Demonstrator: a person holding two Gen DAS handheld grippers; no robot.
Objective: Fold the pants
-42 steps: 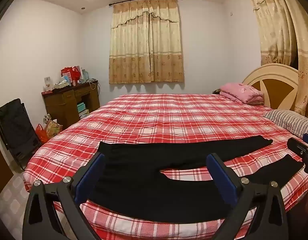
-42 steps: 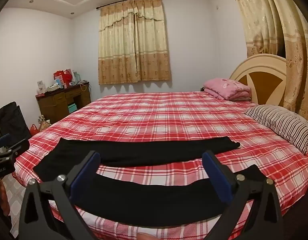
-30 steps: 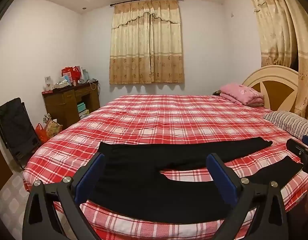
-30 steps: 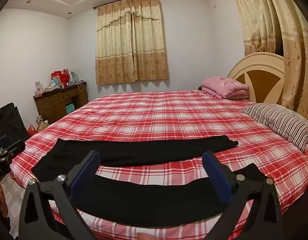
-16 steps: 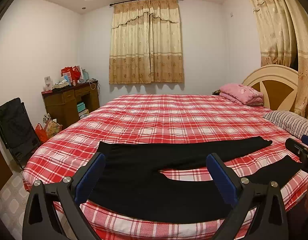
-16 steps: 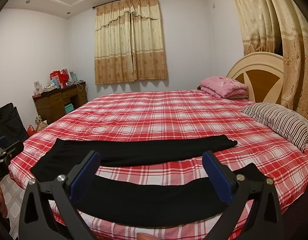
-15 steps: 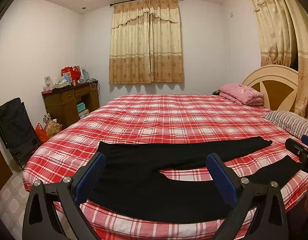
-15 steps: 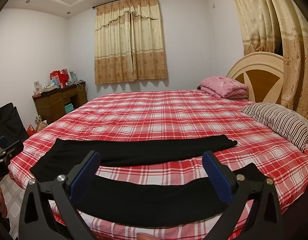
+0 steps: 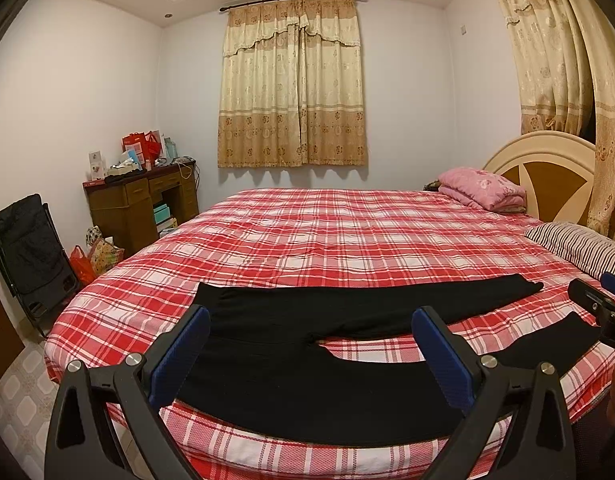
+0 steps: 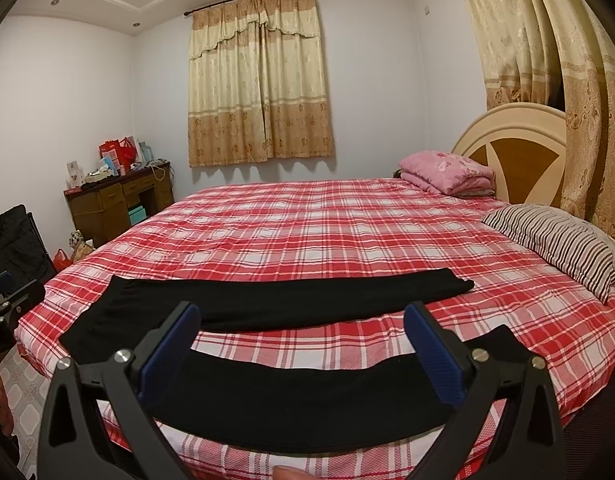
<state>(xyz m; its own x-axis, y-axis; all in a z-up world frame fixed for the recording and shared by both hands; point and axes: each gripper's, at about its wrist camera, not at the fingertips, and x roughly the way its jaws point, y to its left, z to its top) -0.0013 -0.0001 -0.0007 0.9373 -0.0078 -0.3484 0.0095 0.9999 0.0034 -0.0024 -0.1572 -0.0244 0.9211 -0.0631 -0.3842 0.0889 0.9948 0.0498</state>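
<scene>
Black pants (image 9: 291, 356) lie flat on the near part of the red plaid bed (image 9: 339, 240), waistband to the left, the two legs spread apart toward the right. In the right wrist view the pants (image 10: 299, 396) show both legs, the far one (image 10: 291, 300) straight, the near one along the bed's front edge. My left gripper (image 9: 309, 322) hovers open above the waist and crotch area, holding nothing. My right gripper (image 10: 301, 318) hovers open over the near leg, empty. Each gripper shows at the edge of the other's view.
A striped pillow (image 10: 559, 244) and a folded pink blanket (image 10: 447, 170) lie by the headboard (image 10: 519, 148) on the right. A wooden desk (image 9: 143, 204) with clutter and a black folding chair (image 9: 31, 256) stand at left. Curtains (image 9: 291, 84) cover the far window.
Almost nothing differs. The right wrist view has crept slightly rightward and down; the pants lie as before and both grippers stay open.
</scene>
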